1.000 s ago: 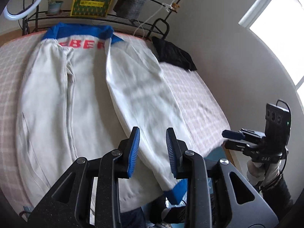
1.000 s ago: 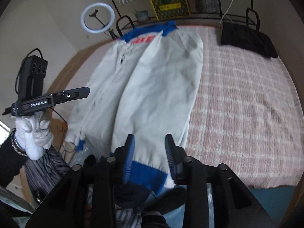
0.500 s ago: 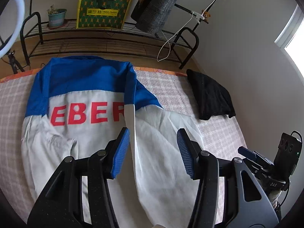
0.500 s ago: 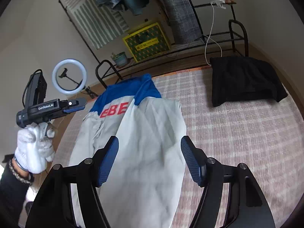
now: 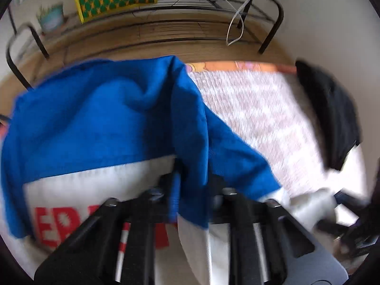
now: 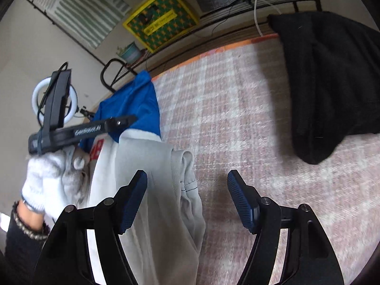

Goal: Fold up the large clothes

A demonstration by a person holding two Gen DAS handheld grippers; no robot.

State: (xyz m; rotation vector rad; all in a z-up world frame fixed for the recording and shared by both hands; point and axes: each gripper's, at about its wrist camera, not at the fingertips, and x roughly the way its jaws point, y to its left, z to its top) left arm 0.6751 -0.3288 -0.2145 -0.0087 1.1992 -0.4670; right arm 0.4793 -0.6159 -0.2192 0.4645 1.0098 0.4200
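My left gripper (image 5: 192, 190) is closing, and a fold of the jacket's blue cloth lies between its jaws, which stand narrow around it; blur keeps me from judging how firmly the pads press. My right gripper (image 6: 187, 199) has its jaws set wide and closing, with the pale sleeve edge lying between them but touched by neither pad.

The bed (image 6: 237, 118), under a pink checked cover, fills most of the right wrist view. The white and blue jacket (image 5: 95, 123) lies spread on it, at nine o'clock from the bed's middle in the right wrist view, its blue yoke toward the far edge and red letters below that. A black garment (image 6: 332, 83) lies at two o'clock, well apart from the jacket. Beyond the bed, at twelve o'clock, a yellow and green box (image 6: 161, 26) stands on a black rack (image 5: 261, 16). A white-gloved hand (image 6: 45, 180) at nine o'clock grips the left gripper's handle.
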